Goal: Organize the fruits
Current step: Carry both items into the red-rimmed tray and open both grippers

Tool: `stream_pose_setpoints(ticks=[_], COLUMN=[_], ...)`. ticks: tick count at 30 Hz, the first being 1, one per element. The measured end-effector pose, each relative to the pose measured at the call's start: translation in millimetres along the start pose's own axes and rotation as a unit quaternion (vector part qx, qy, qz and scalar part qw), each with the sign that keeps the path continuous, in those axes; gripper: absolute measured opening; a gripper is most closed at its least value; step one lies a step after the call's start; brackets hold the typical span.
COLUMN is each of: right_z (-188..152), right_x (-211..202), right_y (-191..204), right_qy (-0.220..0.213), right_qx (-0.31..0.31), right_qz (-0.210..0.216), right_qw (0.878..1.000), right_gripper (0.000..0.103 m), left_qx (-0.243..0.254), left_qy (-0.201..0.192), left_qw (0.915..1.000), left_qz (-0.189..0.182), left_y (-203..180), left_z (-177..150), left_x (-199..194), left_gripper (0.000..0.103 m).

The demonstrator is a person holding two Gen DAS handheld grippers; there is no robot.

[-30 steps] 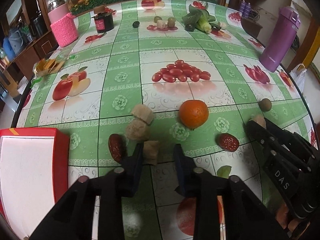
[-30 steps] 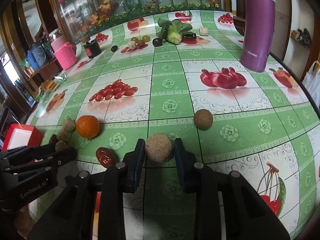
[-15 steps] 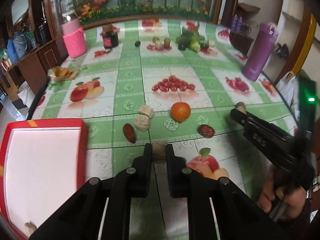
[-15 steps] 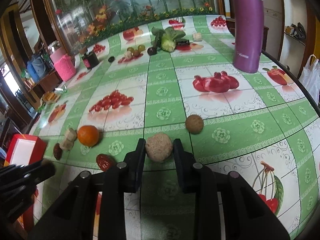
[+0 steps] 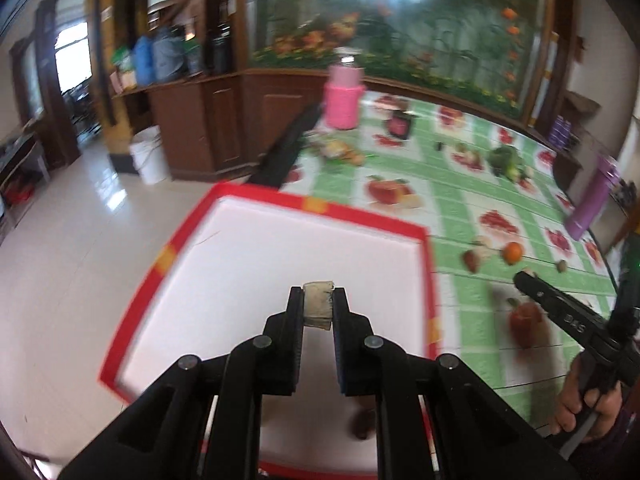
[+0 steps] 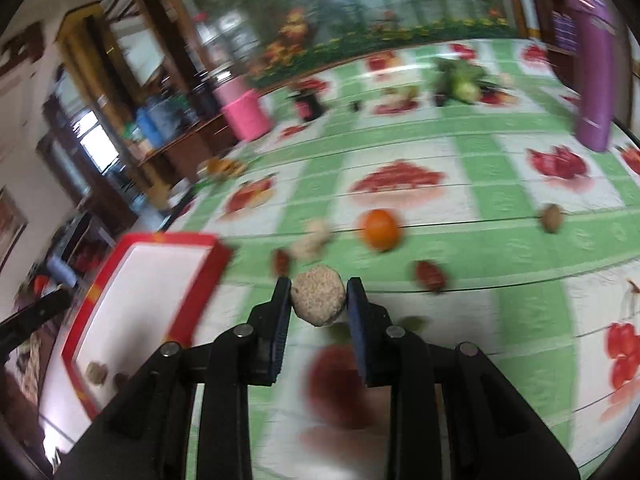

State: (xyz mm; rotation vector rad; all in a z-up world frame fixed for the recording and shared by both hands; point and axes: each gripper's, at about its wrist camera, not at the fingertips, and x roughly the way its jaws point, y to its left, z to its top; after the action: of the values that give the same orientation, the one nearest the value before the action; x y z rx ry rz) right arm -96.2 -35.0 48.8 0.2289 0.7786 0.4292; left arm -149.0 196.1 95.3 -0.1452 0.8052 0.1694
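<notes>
Here my left tool (image 5: 318,307) pinches a small tan, blocky chunk (image 5: 318,304) above the white inside of the red-rimmed box (image 5: 256,256) at the counter's edge. My right tool (image 6: 319,300) clamps a rough, round beige ball (image 6: 318,299) over the glossy green-and-white fruit-print counter (image 6: 520,248). Loose there: one orange (image 6: 381,229), two wrinkled red dates (image 6: 429,275), one brown nut (image 6: 552,218).

A purple bottle (image 6: 595,72) stands across from a pink jar (image 5: 343,98).
</notes>
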Motion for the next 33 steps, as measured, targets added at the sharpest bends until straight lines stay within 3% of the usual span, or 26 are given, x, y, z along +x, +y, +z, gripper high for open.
stream_pose_setpoints(ticks=[3,8,16,18,21,23,26,33], right_z=[-3.1,-16.3,-32.6,-33.9,-31.9,-30.1,-25.6,-16.1], right_x=[13.6,48.8,84.7,84.8,81.7,73.3,58.2,29.2], right_y=[58.8,122.8,141.0,144.7,144.5,141.3,135.3,101.8], right_qy=[0.022,0.083,0.158,0.16,0.172,0.162,0.126,0.081], right_qx=[-0.053,-0.106,-0.098,-0.104,-0.1,-0.092,-0.087,-0.058], right_qz=[0.036,0.059,0.048,0.042,0.051,0.069,0.076,0.074], right_qw=[0.998,0.989,0.981,0.981,0.979,0.98,0.985,0.992], right_gripper=[0.03,0.03,0.03,0.031,0.032,0.036,0.046,0.047], left_qx=[-0.015,-0.026,-0.026,-0.032,-0.041,-0.046,-0.047,-0.036], left_qy=[0.017,0.037,0.062,0.076,0.08,0.076,0.068,0.058], left_qw=[0.9997,0.999,0.9977,0.9965,0.9958,0.9958,0.9962,0.9974], left_qz=[0.009,0.005,0.007,0.011,0.013,0.02,0.029,0.024], left_y=[22.7,41.2,50.5,53.7,55.8,56.2,55.0,31.6], left_z=[-14.7,-28.7,-40.5,-43.5,-46.3,-46.0,-45.1,-39.6], left_x=[6.4,18.6,35.3,41.8,42.3,38.2,30.6,19.2], left_gripper=[0.012,0.012,0.012,0.017,0.033,0.051,0.052,0.057])
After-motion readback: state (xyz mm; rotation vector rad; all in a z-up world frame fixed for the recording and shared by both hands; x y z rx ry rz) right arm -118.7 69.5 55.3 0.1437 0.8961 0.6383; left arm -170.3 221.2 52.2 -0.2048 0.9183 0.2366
